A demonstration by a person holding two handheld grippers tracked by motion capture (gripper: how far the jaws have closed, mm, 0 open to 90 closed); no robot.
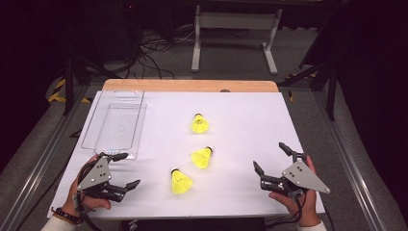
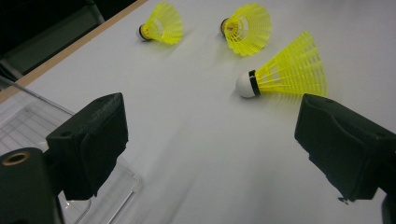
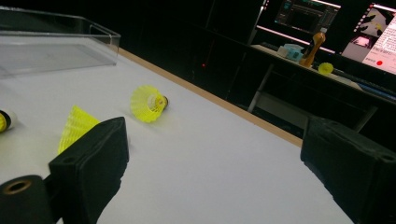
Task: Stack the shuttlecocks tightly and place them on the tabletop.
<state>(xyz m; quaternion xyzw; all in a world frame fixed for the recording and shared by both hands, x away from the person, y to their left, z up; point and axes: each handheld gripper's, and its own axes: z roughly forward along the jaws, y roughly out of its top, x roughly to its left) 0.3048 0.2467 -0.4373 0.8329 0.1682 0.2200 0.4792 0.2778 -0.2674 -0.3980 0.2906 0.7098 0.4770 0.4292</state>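
While both claws gape, shuttlecocks point(image 1: 181, 182) lie between.

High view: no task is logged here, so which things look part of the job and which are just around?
Likely part of the job:
- three yellow shuttlecocks
- clear tray
- left gripper, open
- right gripper, open

Just around:
- floor cables
- white frame
- monitors
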